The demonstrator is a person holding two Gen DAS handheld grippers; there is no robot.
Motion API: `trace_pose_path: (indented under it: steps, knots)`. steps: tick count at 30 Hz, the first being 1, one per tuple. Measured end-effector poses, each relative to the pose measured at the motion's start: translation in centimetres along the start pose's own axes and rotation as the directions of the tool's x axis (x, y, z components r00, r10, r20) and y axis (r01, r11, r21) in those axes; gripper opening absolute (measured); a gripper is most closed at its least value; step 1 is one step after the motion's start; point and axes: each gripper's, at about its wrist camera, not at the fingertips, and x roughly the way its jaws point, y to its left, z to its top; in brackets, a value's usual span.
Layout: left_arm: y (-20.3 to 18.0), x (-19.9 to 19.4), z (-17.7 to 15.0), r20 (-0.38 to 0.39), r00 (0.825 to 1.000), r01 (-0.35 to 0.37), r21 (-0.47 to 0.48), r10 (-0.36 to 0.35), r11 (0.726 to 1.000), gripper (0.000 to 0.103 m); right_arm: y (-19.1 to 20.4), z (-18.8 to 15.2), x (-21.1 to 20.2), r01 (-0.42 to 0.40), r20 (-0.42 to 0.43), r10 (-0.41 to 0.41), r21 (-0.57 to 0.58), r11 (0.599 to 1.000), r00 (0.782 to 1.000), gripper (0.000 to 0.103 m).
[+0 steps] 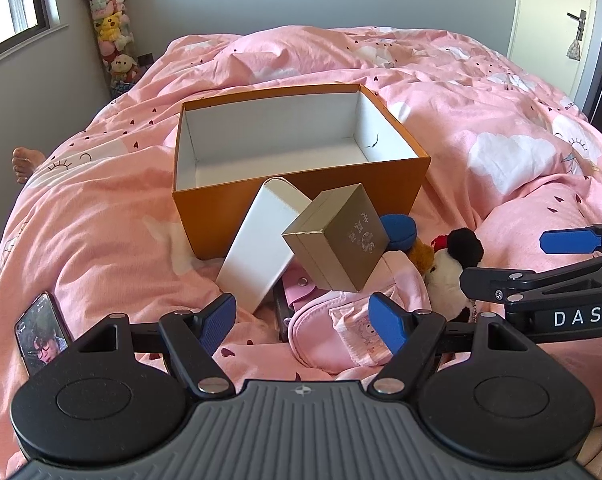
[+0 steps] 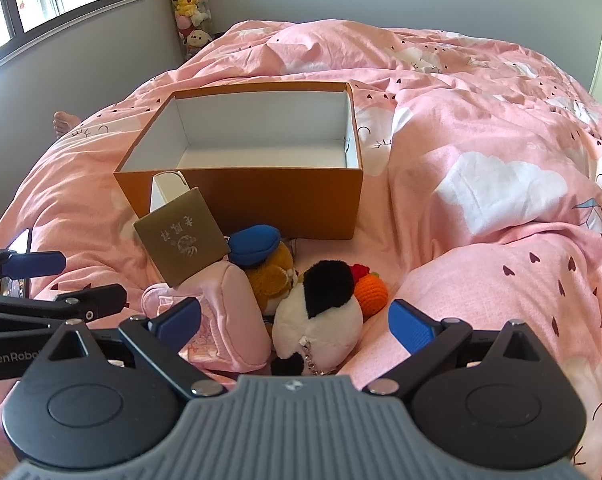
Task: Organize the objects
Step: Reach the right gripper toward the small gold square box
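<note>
Orange cardboard box (image 1: pixel 301 208) beyond both jaws sits empty, so nothing is organized yet: left gripper (image 1: pixel 303 320) and right gripper (image 2: pixel 295 322) gape released over gold box (image 1: pixel 337 240), pink pouch (image 1: pixel 341 332) and plush toys (image 2: pixel 321 312).

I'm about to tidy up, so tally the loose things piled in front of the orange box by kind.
Boxes: 2, white cardboard box, gold cardboard box
Plush toys: 2, brown blue-capped plush, white-and-black plush
Pink fabric pouch: 1
Orange crochet ball: 1
Total: 6
</note>
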Motion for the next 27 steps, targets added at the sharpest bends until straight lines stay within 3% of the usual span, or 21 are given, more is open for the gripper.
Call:
trace_pose_path:
  steps: [16,23,27]
  knots:
    - [0.3,0.3,0.1,-0.018,1.0,-0.004,-0.005,0.003,1.0,0.088,0.7,0.0,0.2,-0.005,-0.007,0.005,-0.031,0.999,1.0,0.1]
    - [1.9,0.4,0.5,-0.027,1.0,-0.016,-0.018,0.015,1.0,0.081,1.8,1.4,0.2,-0.05,0.01,0.051,-0.106,0.993,0.999,0.1]
    - [3.4,0.8,1.0,-0.045,0.999,-0.031,-0.043,0.029,0.999,0.071,2.7,2.6,0.7,-0.113,0.006,0.116,-0.178,0.978,0.993,0.098]
